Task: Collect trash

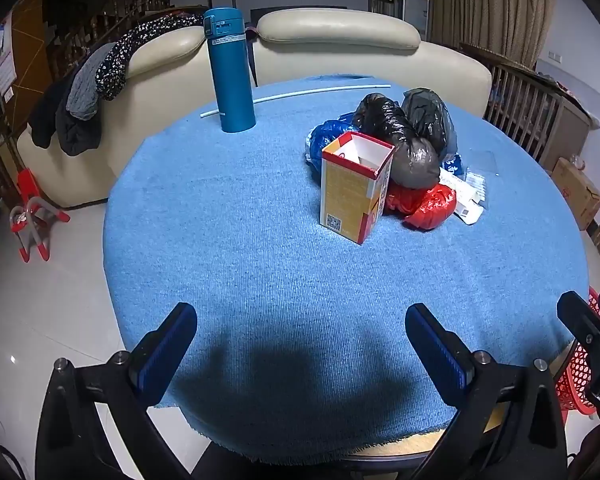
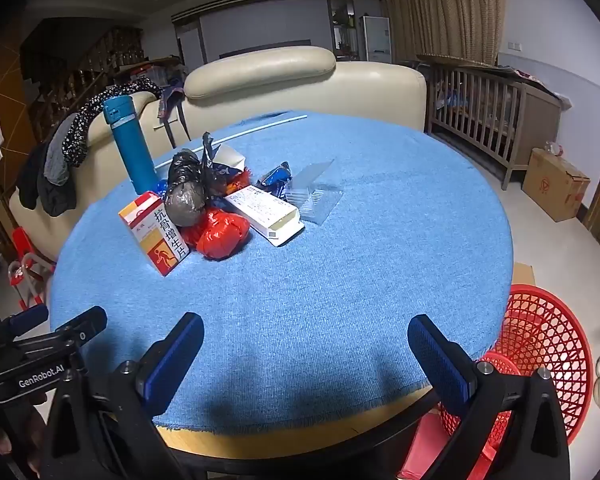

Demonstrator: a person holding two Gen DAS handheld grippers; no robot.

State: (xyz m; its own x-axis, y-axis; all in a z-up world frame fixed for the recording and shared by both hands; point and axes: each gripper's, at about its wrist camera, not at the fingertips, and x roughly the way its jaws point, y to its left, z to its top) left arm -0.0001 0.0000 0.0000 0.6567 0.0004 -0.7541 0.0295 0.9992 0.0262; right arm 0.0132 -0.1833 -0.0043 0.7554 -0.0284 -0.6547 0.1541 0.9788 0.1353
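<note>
Near the front edge of the round worktop (image 1: 260,260), which is covered with a blue cloth, both grippers hover with nothing between their fingers: the left gripper (image 1: 300,344) has its blue-padded fingers spread wide apart, and the right gripper (image 2: 305,354) stands just as wide. Well beyond them, toward the far half of the worktop, the trash lies heaped together. An open yellow and red medicine box (image 1: 353,188) stands upright at the near side of the heap (its top flaps are up, showing a white inside). Touching it from behind are a knotted black bag (image 1: 403,140) and a red bag (image 1: 423,202), with a blue bag (image 1: 323,136) tucked at the back. Just beside the red bag lies a flat white box (image 2: 266,212), and next to that a clear plastic tray (image 2: 315,196) and a small blue wrapper (image 2: 278,178). A tall teal flask (image 1: 232,70) stands upright apart from the heap, near the far edge, with a thin white tube (image 1: 300,94) lying behind it. On the floor at the right of the worktop sits a red mesh basket (image 2: 543,344). A cream sofa (image 2: 300,84) stands beyond the worktop.
</note>
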